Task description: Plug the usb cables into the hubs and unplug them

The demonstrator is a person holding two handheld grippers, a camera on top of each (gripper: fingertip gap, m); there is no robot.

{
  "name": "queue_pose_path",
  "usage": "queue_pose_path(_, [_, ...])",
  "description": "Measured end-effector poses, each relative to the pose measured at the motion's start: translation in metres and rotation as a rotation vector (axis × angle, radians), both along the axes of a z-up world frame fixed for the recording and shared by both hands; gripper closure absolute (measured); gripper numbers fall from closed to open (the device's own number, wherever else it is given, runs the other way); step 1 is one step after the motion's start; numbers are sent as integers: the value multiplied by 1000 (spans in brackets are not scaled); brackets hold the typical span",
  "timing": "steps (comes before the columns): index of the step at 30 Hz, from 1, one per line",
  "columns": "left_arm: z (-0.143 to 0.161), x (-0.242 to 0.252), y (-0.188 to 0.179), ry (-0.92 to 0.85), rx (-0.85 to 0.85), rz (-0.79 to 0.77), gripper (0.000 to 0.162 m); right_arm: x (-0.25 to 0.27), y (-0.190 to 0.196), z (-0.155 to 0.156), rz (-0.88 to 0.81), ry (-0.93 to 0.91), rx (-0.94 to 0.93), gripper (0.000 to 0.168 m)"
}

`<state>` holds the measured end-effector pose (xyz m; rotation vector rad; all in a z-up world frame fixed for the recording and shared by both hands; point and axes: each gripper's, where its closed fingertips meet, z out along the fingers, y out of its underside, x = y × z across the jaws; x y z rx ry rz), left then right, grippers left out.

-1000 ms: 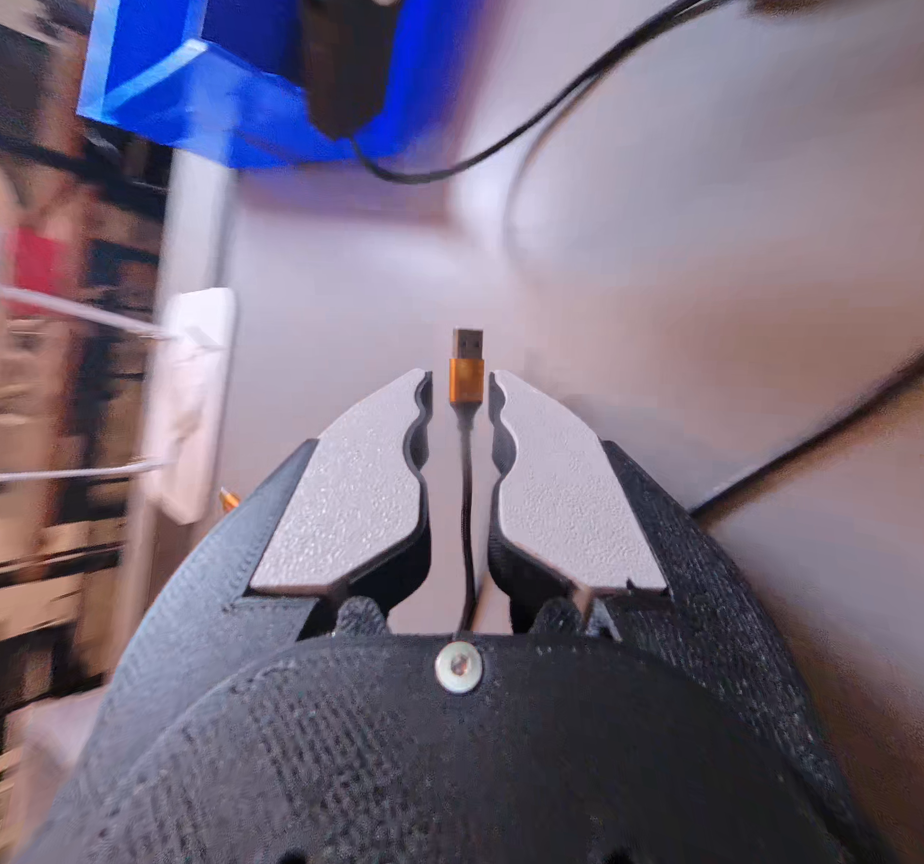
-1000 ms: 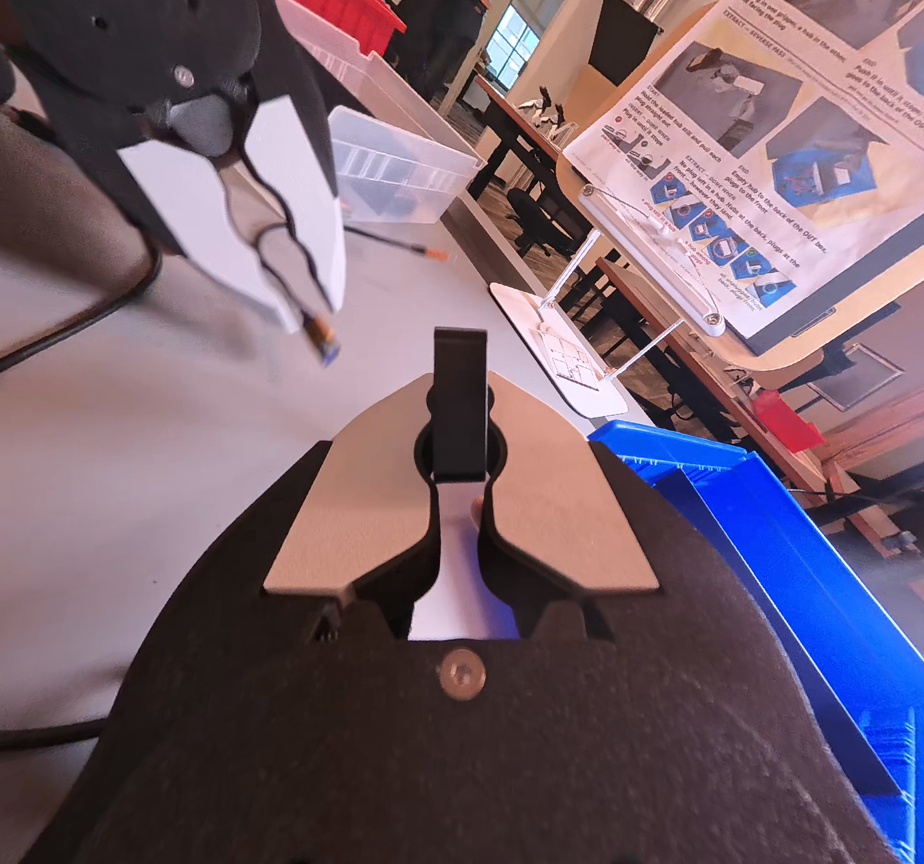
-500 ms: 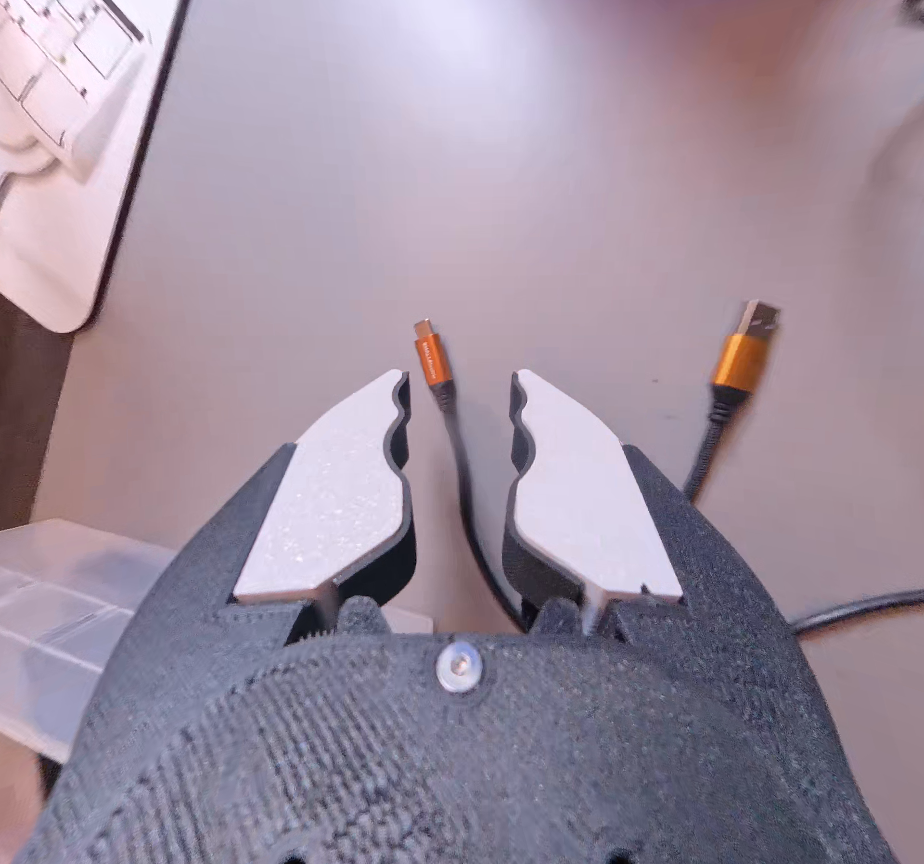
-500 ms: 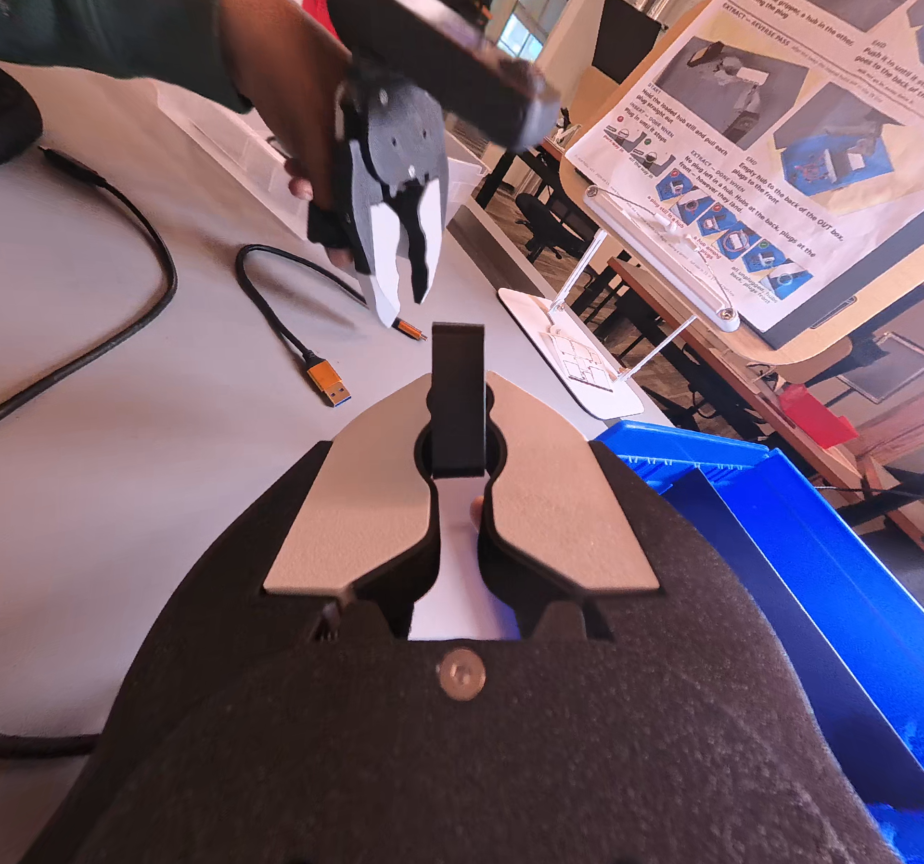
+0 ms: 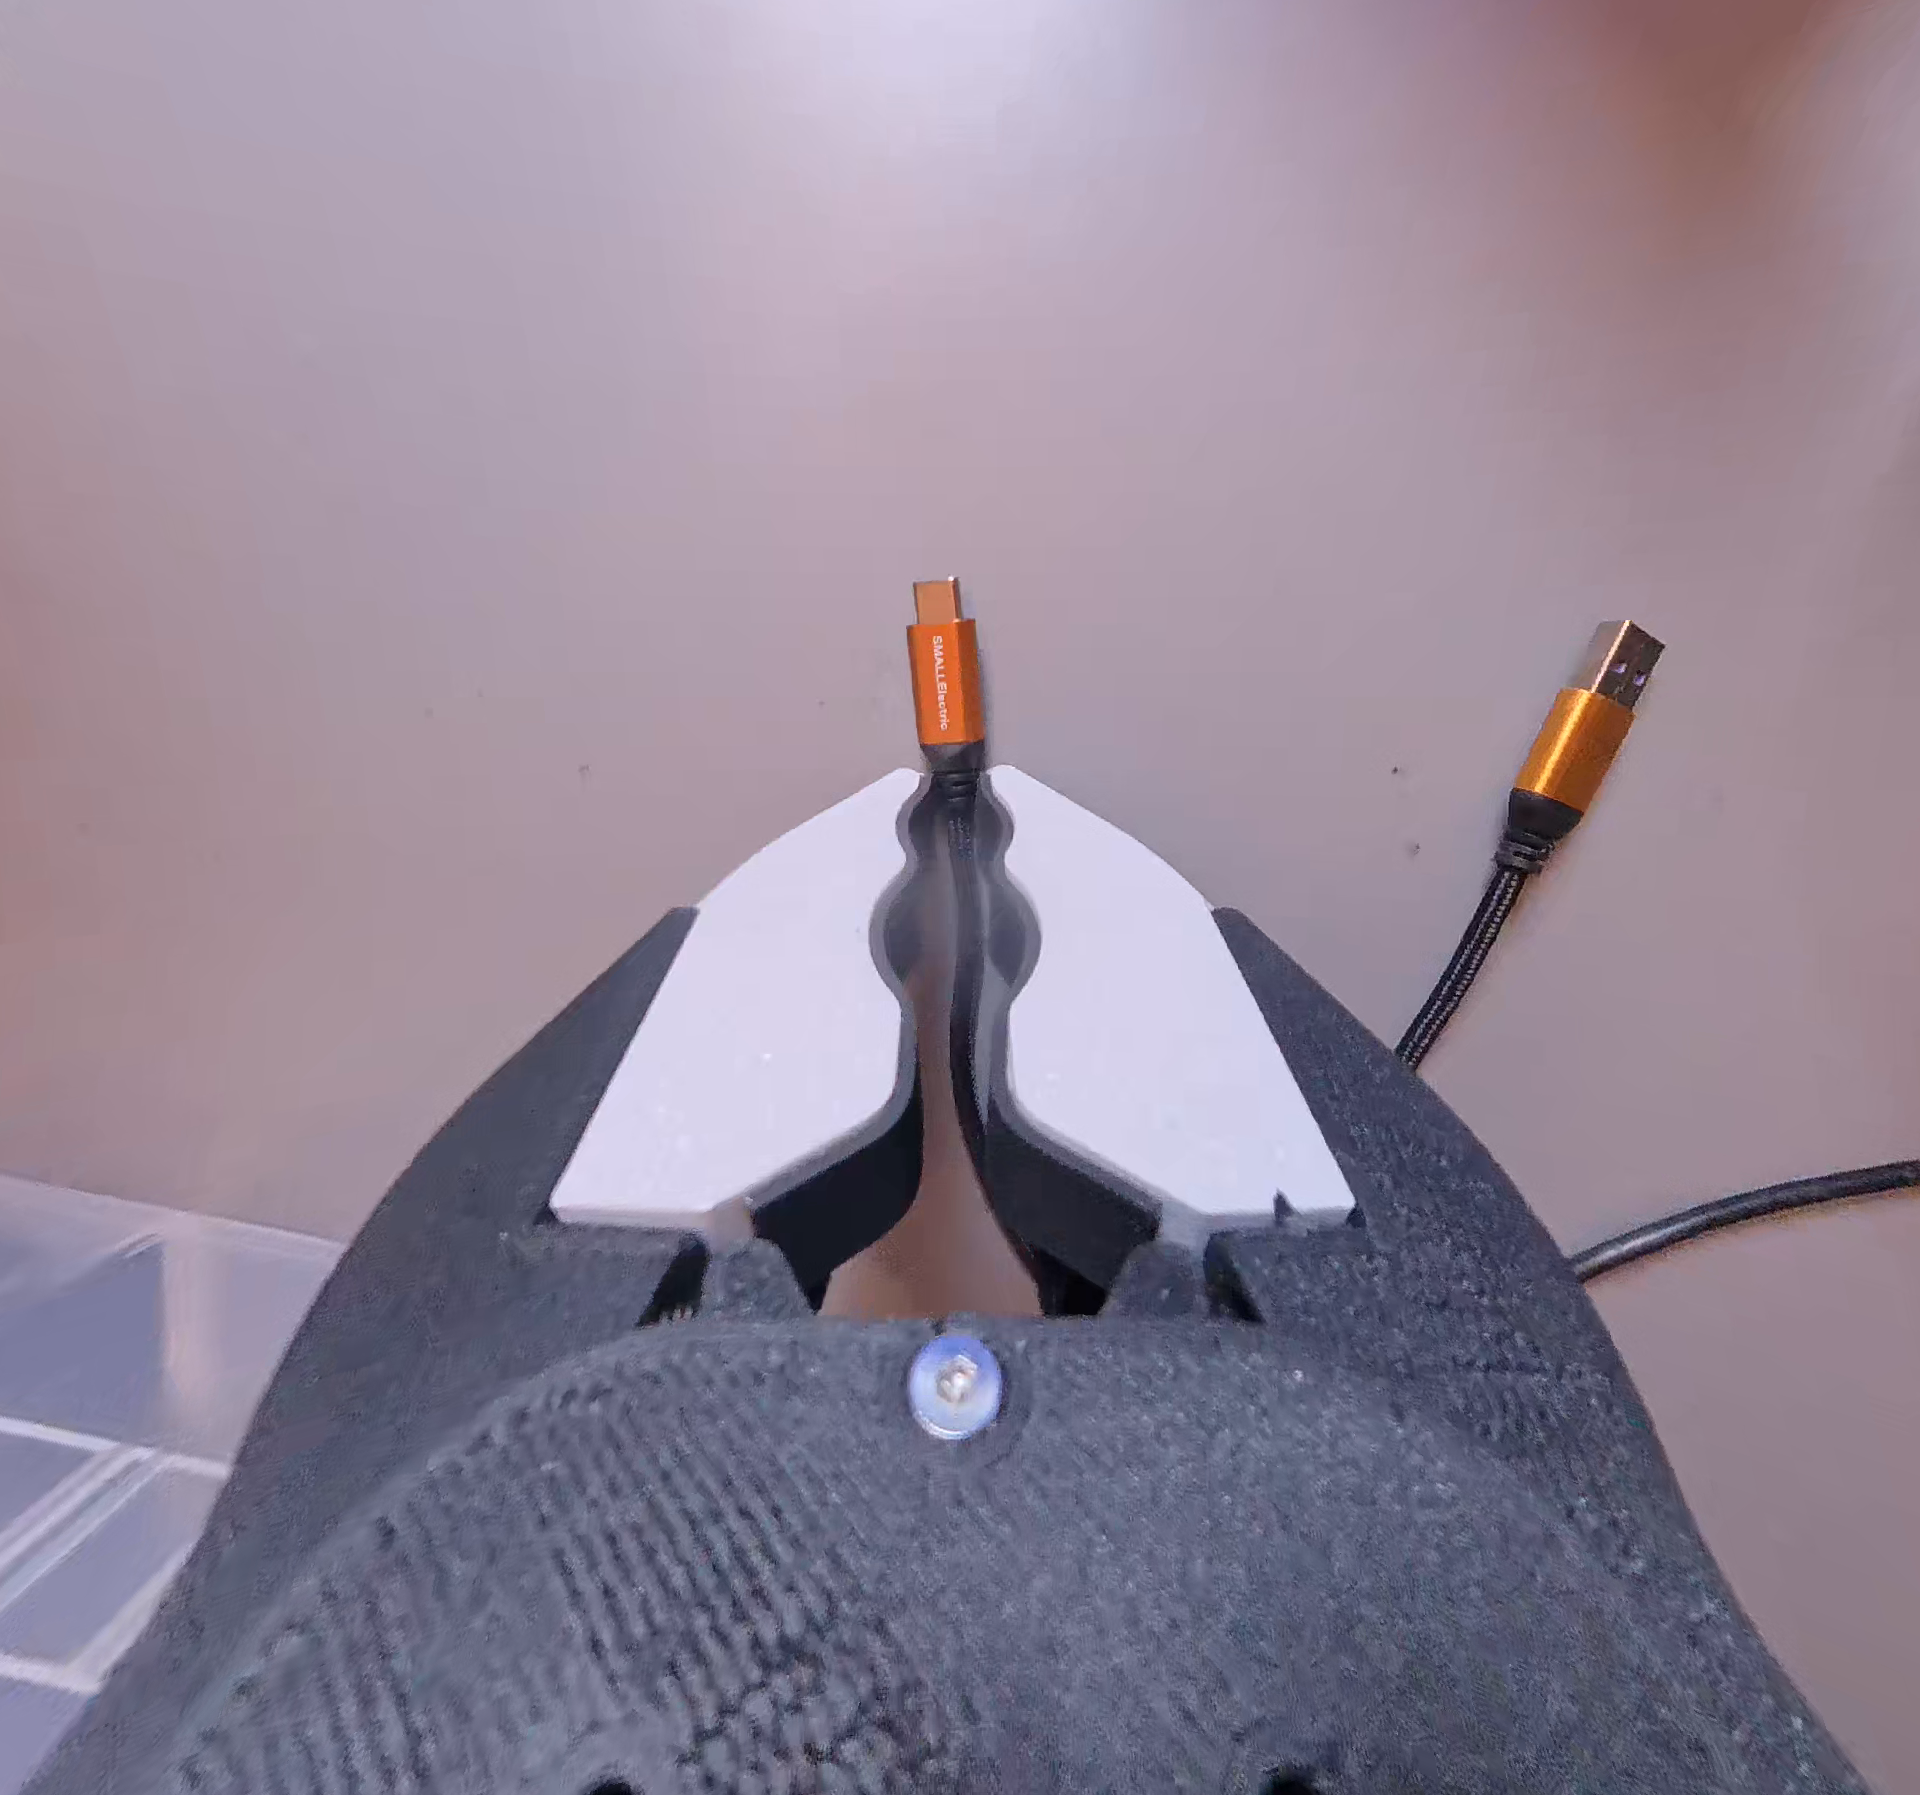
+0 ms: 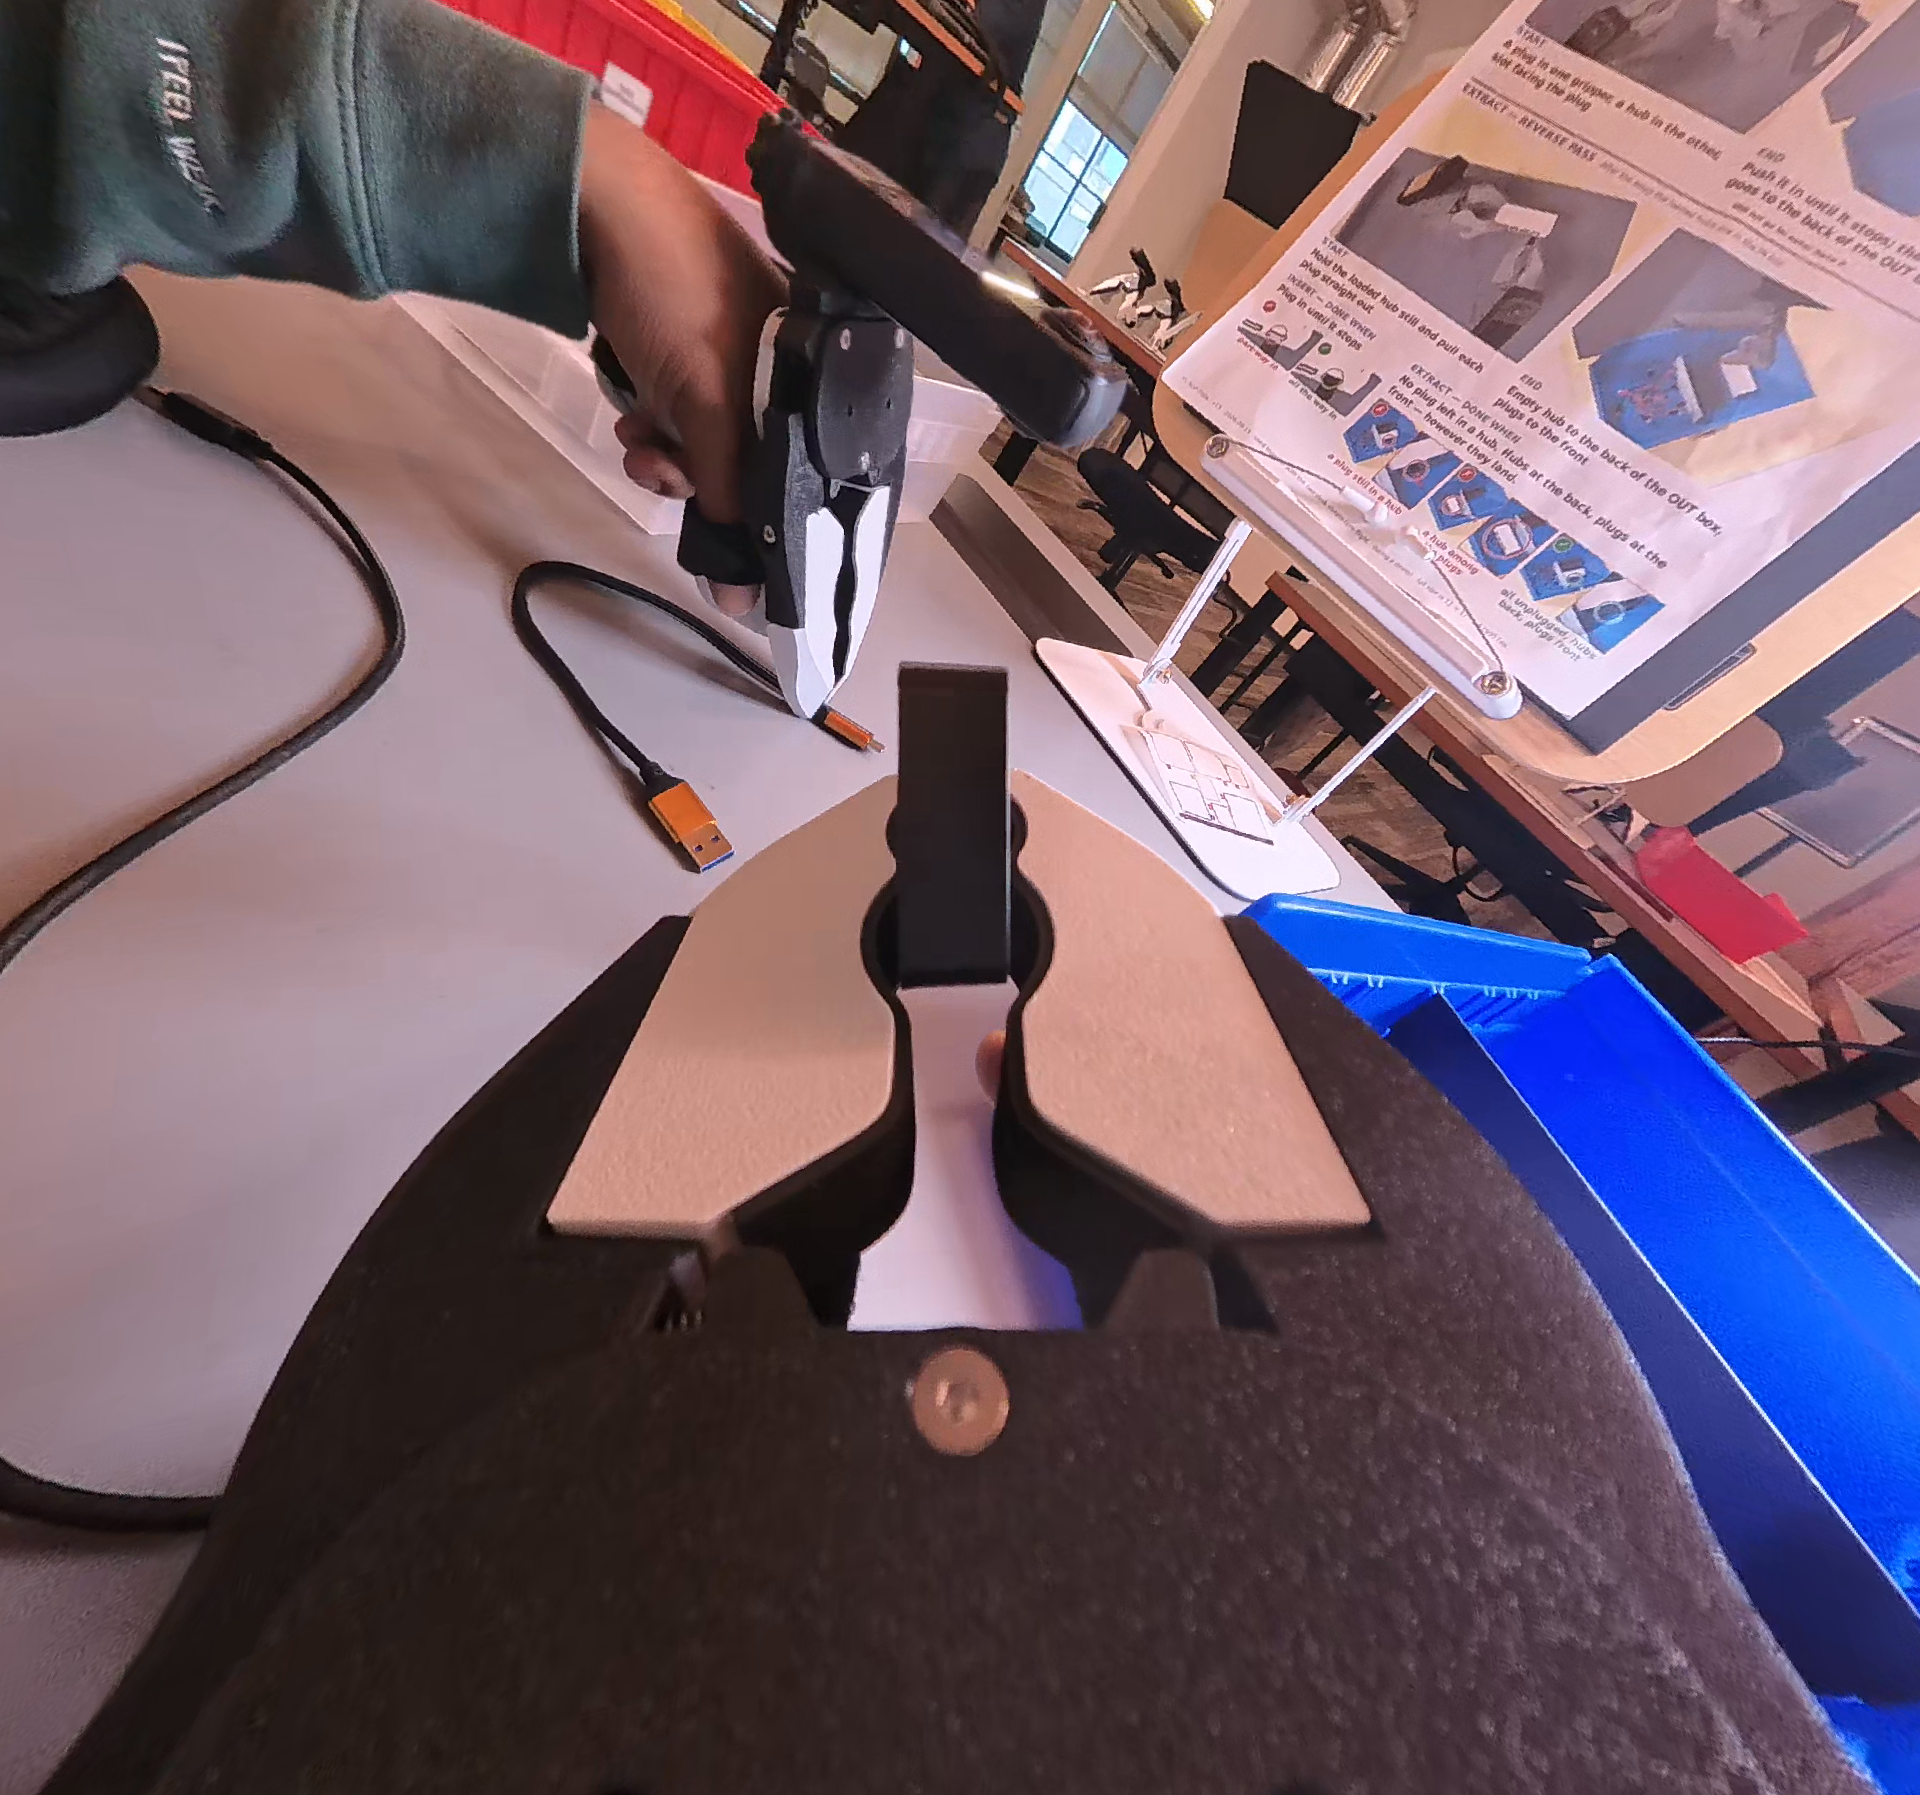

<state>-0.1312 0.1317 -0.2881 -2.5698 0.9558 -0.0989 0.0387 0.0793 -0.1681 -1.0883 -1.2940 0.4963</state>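
Left gripper [image 5: 956, 777] jaws pinch the cable just behind the small orange plug [image 5: 943, 670], axis straight ahead, low over the tabletop [image 5: 935, 239]. Right gripper [image 6: 954, 789] jaws clamp the black hub [image 6: 953, 841], near, facing it.

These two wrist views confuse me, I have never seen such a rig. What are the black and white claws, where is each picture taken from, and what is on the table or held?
No robot here: a person holds a hand-operated two-finger gripper in each hand, each with a camera looking along its fingers.

The left wrist view looks down on the grey table. The left gripper is shut on a black braided cable, just behind its small orange plug. A larger orange USB plug lies loose beside it.

The right wrist view looks across the table. The right gripper is shut on a black USB hub. Beyond it you see the other gripper from outside, a blue bin and a picture instruction sheet on a stand.
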Motion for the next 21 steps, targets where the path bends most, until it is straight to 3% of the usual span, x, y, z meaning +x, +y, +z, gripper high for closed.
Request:
queue_pose_path(5, [16,10,-1,-16,117,-76,155,1,1,1,-6,8,2,156])
queue_pose_path(9, [104,10,11,-11,462,-66,155,2,4,1,-19,10,-1,156])
queue_pose_path(11, [153,14,2,-13,629,-85,155,2,5,-1,-22,8,-7,156])
queue_pose_path(13, [183,24,-18,-20,717,-140,155,1,6,-3,-25,1,-9,156])
queue_pose_path(15, [182,40,-49,-15,662,-267,155,1,6,-4,-28,-4,-9,156])
queue_pose_path(18, [141,63,-135,-118,251,-605,143,0,6,-5,-29,-5,-9,156])
queue_pose_path(21, [162,70,-159,-305,263,-703,140,-2,6,-7,-28,-10,-9,156])
